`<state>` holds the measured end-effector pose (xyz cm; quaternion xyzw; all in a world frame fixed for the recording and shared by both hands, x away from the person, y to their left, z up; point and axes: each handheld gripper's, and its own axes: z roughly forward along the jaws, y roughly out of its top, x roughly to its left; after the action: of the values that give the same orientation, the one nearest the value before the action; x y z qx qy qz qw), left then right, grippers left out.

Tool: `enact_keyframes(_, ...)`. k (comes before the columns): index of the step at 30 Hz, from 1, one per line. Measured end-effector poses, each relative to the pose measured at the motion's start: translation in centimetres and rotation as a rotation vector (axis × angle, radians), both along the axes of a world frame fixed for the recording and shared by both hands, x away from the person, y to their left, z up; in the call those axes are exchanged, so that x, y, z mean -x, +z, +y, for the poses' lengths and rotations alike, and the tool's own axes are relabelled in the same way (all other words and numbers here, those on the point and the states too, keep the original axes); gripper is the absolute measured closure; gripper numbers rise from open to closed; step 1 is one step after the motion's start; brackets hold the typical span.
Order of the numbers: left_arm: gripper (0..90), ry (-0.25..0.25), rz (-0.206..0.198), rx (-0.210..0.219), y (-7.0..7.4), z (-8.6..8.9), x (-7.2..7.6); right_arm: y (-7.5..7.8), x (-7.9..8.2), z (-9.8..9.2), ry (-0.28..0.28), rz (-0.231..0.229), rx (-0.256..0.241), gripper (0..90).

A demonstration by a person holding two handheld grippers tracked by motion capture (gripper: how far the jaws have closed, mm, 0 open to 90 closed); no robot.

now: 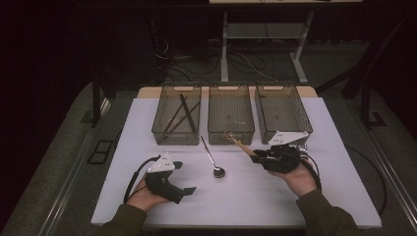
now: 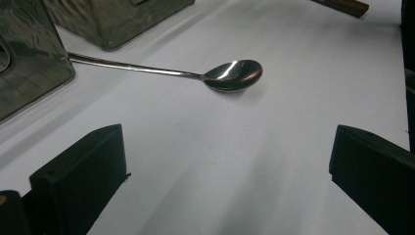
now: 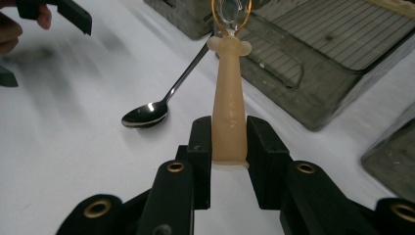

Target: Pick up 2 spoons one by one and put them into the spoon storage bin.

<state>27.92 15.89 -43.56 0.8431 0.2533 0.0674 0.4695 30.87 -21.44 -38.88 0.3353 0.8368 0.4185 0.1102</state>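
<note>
A tan-handled utensil (image 3: 228, 112) with a thin wire head is clamped between the jaws of my right gripper (image 3: 229, 132). In the high view, the right gripper (image 1: 256, 153) is at the table's right of centre. The utensil (image 1: 241, 144) points up-left, and its head is close to the front wall of the middle bin (image 1: 231, 133). A metal spoon (image 1: 212, 157) lies flat on the white table (image 1: 255, 201), bowl toward me. My left gripper (image 1: 186, 177) is at the front left, open and holding nothing. Its wide-apart jaws face the spoon (image 2: 232, 76).
Three clear grey bins stand in a row at the back. The left bin (image 1: 160, 129) holds dark sticks (image 1: 181, 114). The right bin (image 1: 305, 115) sits just behind my right gripper. The spoon's handle reaches toward the gap between the left and middle bins.
</note>
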Motion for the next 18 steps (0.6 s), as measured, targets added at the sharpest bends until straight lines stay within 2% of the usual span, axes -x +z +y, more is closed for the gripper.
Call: enact_keyframes(18, 0.0, -0.006, 0.003, -0.004, -0.1, -0.1, 0.0, 1.7, -1.6, -0.9, -0.050, -0.033, -0.049, 72.9)
